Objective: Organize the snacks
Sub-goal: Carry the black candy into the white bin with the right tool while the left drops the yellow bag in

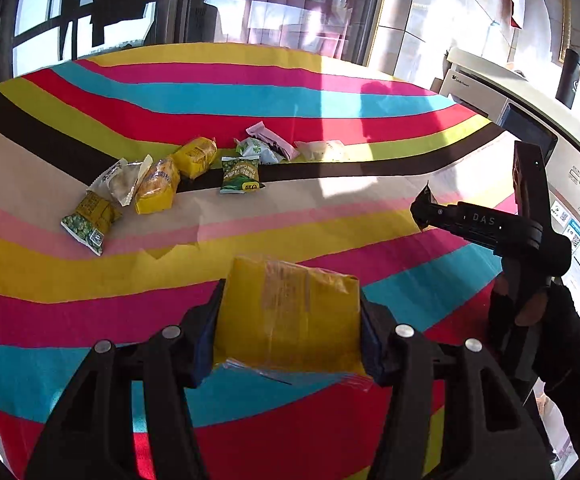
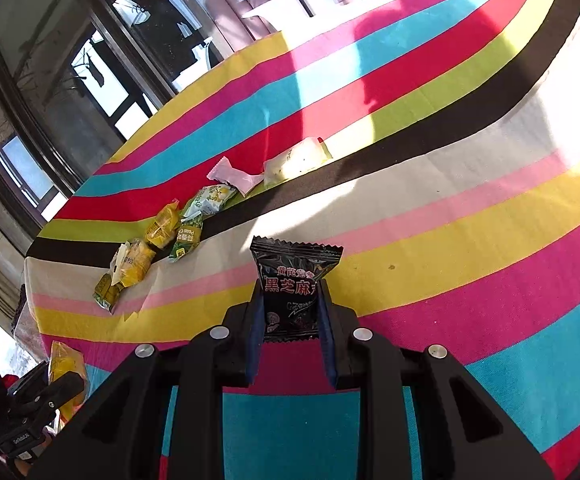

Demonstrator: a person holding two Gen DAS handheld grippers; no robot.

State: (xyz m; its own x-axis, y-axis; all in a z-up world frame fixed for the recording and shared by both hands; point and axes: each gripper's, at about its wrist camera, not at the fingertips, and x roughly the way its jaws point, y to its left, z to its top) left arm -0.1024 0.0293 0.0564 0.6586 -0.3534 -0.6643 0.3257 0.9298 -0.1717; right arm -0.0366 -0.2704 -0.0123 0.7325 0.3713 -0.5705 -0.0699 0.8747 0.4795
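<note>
The striped desk (image 1: 330, 208) lies bare between its near edge and the row of snack packets (image 1: 177, 176) along the black stripe. The left hand-held gripper (image 1: 290, 332) clamps a yellow packet (image 1: 290, 312). The right hand-held gripper (image 2: 292, 320) pinches a black sesame packet (image 2: 294, 276) upright, nearer than that row.

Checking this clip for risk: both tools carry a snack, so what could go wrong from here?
1. The left tool grips the yellow packet by its sides; squeezing may crush it.
2. The right tool pinches only the black sachet bottom, so it may slip.
3. Setting down near the snack row may scatter it.
</note>
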